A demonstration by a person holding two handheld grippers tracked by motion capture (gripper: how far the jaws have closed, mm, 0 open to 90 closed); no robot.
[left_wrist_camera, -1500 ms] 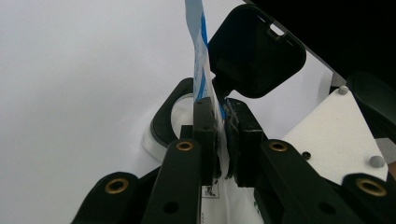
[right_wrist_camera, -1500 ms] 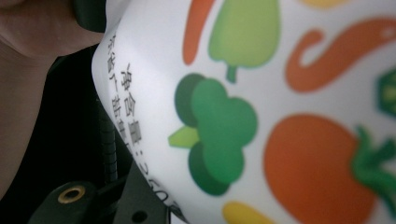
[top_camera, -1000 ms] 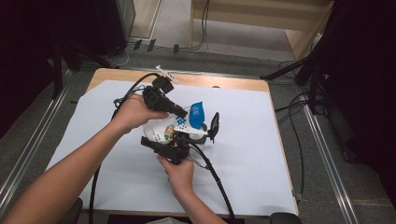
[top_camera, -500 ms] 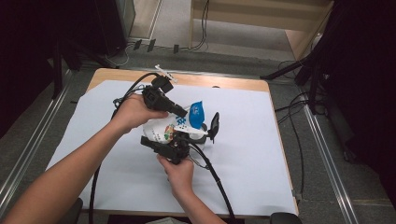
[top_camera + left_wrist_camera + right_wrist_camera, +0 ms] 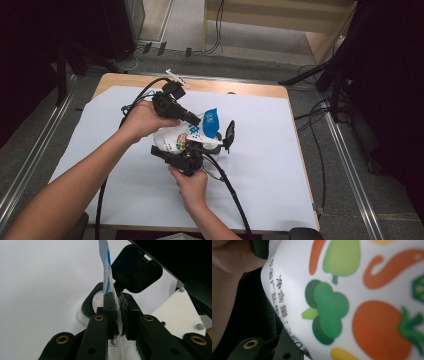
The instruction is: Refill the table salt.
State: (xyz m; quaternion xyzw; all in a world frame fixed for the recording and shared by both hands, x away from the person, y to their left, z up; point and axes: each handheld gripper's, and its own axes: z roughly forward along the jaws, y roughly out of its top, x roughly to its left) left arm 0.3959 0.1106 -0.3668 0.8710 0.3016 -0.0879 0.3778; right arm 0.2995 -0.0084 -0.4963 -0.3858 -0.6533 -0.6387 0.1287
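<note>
Two grippers meet over a white pack [image 5: 172,139] printed with vegetables, in the middle of the white sheet [image 5: 270,165] that covers the table. The left gripper [image 5: 196,121] has its jaws pressed together on a thin blue-and-white peel tab [image 5: 107,277] that stands up from the pack's black-rimmed opening [image 5: 88,301]. Just behind the tab, a black hinged lid [image 5: 229,135] stands flipped open, crowding the space beyond the jaws. The right gripper [image 5: 202,148] lies against the pack's near side; its own camera is pressed so close to the printed broccoli and tomato that I cannot tell how its jaws stand. A black cable [image 5: 235,195] trails back toward the table's near edge, and a small white piece [image 5: 175,78] lies by the far edge.
</note>
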